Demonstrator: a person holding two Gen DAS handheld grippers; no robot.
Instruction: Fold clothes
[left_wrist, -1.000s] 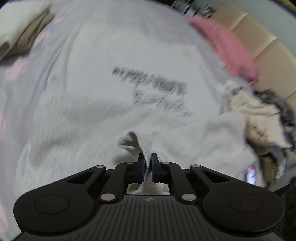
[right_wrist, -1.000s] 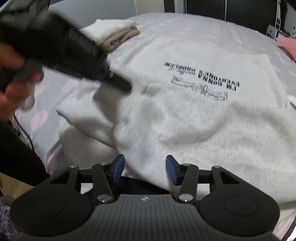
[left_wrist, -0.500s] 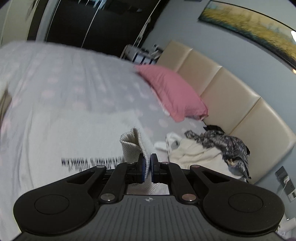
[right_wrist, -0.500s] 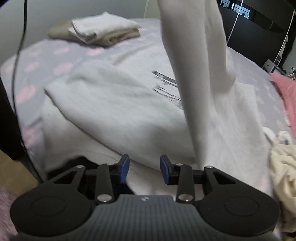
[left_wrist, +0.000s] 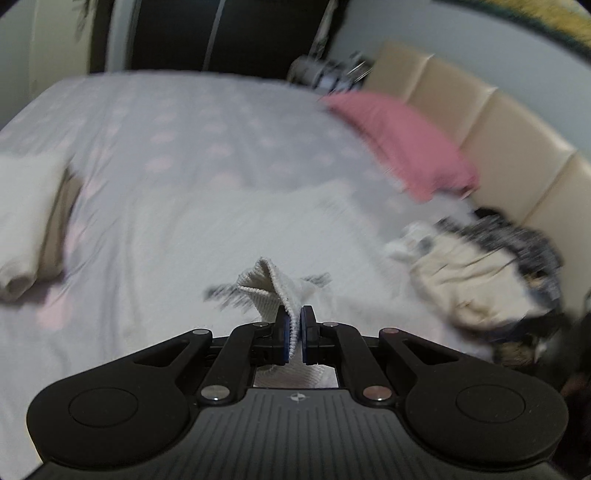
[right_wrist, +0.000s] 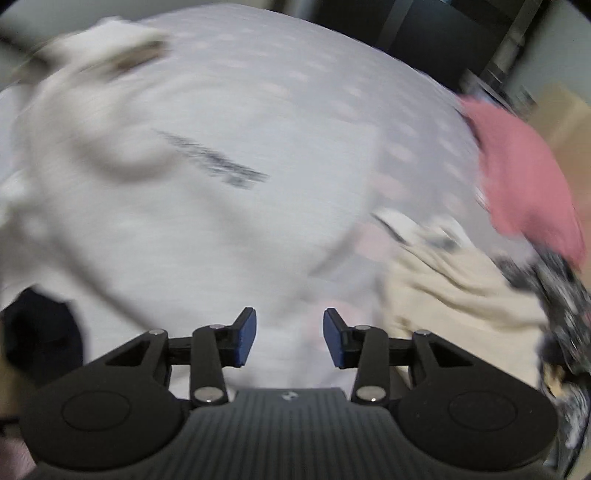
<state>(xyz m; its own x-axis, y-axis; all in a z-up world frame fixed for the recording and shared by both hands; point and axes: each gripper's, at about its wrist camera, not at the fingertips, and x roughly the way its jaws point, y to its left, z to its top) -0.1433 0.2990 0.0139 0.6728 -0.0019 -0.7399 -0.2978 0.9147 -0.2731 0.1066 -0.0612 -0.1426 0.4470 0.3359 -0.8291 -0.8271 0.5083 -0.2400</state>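
A white sweatshirt (right_wrist: 207, 206) with a dark printed text lies spread on the bed, blurred by motion. My left gripper (left_wrist: 294, 334) is shut on its ribbed cuff (left_wrist: 264, 286), which stands up from between the pads above the garment (left_wrist: 258, 229). My right gripper (right_wrist: 288, 338) hangs over the sweatshirt's near right part. Its jaws are opening and nothing is between them.
The bed (left_wrist: 192, 122) has a pale cover with pink spots. A pink pillow (left_wrist: 402, 144) lies by the beige headboard (left_wrist: 517, 155). A heap of cream and dark patterned clothes (right_wrist: 472, 291) sits on the right. Folded clothes (left_wrist: 26, 218) lie at the left.
My left gripper has risen with the cuff still pinched. My right gripper has swung right across the sweatshirt, towards the clothes heap, and its jaws stand a bit wider than half a second ago.
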